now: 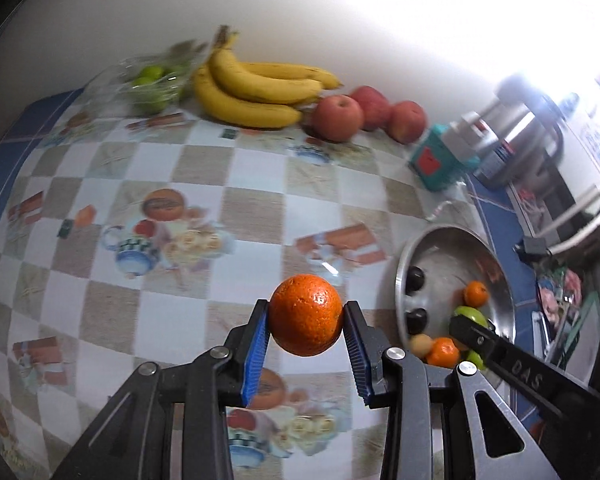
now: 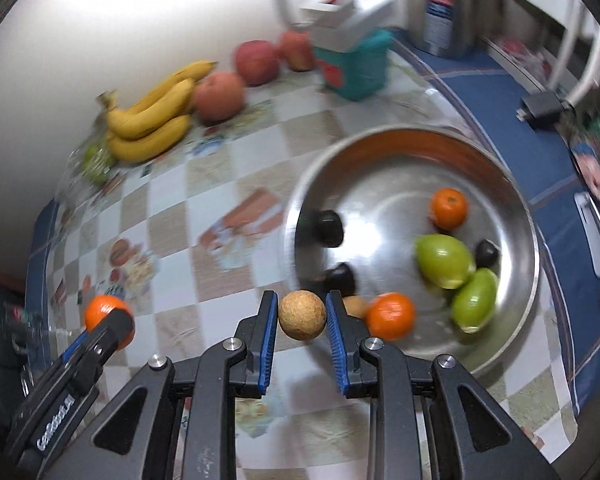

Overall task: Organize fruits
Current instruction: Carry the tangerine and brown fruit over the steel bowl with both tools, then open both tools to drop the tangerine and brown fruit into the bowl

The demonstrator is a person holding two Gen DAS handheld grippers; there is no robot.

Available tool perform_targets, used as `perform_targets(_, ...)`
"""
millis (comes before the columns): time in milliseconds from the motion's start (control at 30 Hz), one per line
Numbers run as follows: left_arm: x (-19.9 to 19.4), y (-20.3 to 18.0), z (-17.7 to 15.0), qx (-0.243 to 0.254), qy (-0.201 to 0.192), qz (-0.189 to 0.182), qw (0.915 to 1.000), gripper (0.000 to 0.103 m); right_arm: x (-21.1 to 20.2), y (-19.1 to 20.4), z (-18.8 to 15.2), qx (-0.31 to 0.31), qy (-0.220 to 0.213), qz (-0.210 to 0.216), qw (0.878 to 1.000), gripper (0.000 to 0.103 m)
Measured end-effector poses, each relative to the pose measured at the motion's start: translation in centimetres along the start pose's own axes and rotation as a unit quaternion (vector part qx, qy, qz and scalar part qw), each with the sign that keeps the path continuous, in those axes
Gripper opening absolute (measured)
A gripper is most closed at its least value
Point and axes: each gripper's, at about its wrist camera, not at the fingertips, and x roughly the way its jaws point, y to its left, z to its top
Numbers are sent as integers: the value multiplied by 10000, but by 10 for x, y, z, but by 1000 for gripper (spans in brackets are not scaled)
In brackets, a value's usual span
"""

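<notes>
My left gripper (image 1: 305,316) is shut on an orange (image 1: 305,314) and holds it above the checked tablecloth, left of a steel bowl (image 1: 496,264). It also shows in the right wrist view (image 2: 110,322). My right gripper (image 2: 302,314) is shut on a small round tan fruit (image 2: 302,315) at the near left rim of the bowl (image 2: 512,196). The bowl holds two oranges (image 2: 449,208), two green mangoes (image 2: 444,260) and dark round fruits (image 2: 329,227). The right gripper's finger (image 1: 480,338) reaches over the bowl in the left wrist view.
Bananas (image 1: 256,88), red apples (image 1: 338,117) and a clear bag of green limes (image 1: 152,84) lie along the back wall. A teal and white box (image 1: 440,160) and a steel kettle (image 1: 528,132) stand at the back right. A black adapter (image 2: 542,108) lies beyond the bowl.
</notes>
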Motion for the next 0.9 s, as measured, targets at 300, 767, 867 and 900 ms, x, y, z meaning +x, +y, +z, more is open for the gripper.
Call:
perform_targets(300,16,-57,-13,635,242,-509,9964,39,0,-51,5,568,126,-67,9983,26)
perform_targets(767,45,-100,-33,1094,632,-788,9889,39,6,-95,-11,925,424,-145,9947,26)
perform_targets(867,52,-98,-34,972,741,-879,9886,39,8,-99,-14,973,481,-132,9940,26)
perform_targets(900,54,-98,-35,938,770,-905,9885,39,9,-101,-15,991,509,-119,9937,26)
